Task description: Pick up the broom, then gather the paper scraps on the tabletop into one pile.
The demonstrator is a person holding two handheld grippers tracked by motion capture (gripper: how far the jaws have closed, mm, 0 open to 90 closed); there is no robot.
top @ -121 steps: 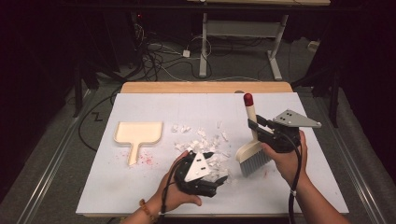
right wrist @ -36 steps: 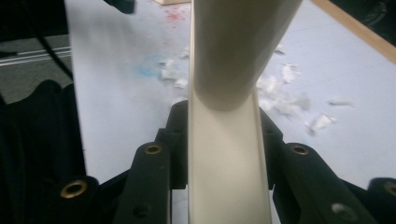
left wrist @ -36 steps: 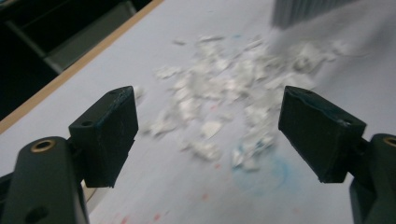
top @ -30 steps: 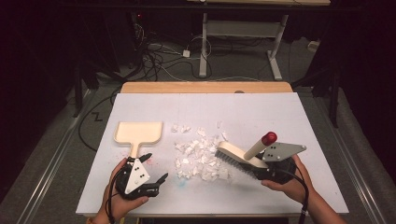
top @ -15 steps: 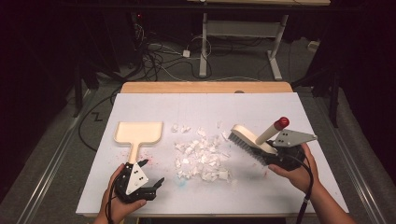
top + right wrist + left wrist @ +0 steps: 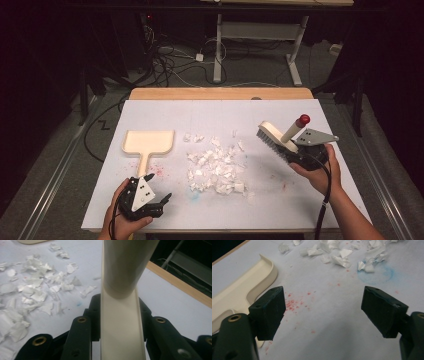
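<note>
A pile of white paper scraps [image 6: 216, 169] lies mid-table, also seen as paper scraps [image 6: 342, 255] and paper scraps [image 6: 32, 290]. A cream dustpan [image 6: 148, 142] rests flat at the left, its handle toward me; the dustpan [image 6: 239, 297] lies beside my left jaw. My left gripper [image 6: 159, 204] sits low near the front edge, open, nothing between its jaws. My right gripper [image 6: 295, 152] is shut on the cream brush [image 6: 277, 135] with a red-tipped handle, held above the table right of the scraps. The brush handle [image 6: 122, 315] stands between the jaws.
White sheet [image 6: 300, 200] covers the table and carries red specks [image 6: 294, 302] and a blue ring mark [image 6: 377, 275]. A wooden edge [image 6: 220, 93] runs along the back. Cables and a desk frame lie on the floor beyond.
My right gripper has lifted the brush up and to the right, away from the scraps. My left gripper has drifted slightly toward the front left edge.
</note>
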